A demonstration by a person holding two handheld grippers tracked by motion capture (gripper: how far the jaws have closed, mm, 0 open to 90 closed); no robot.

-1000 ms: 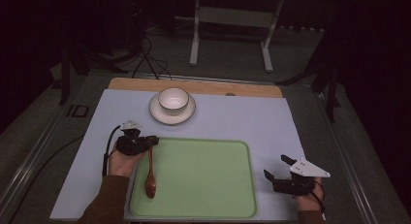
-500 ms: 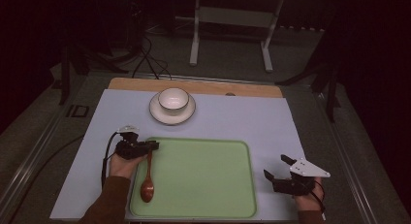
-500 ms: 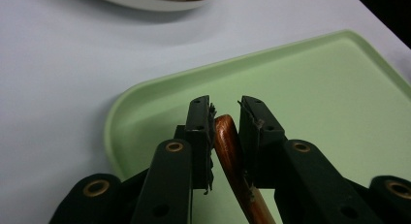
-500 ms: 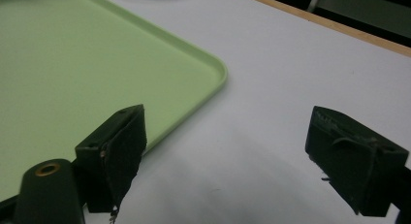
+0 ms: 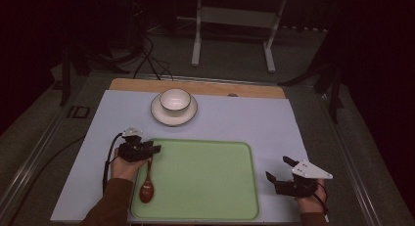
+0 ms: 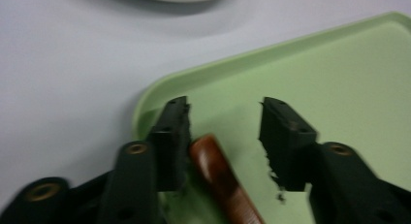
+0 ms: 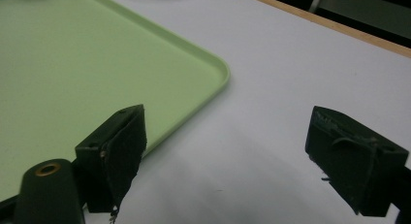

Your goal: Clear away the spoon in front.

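Wooden spoon (image 5: 146, 183) lying along green tray's (image 5: 205, 206) left edge; left gripper (image 5: 152, 149) jaws, just opened, straddle its handle without gripping. Right gripper (image 5: 277, 169) gapes empty beside the tray.

The high view is dim, its surroundings sinking into near black while the pale table (image 5: 235, 123) catches soft overhead light (no glare), whereas both gripper views are brighter, with blurred near tongs, soft shadows under them and a smeared far edge.
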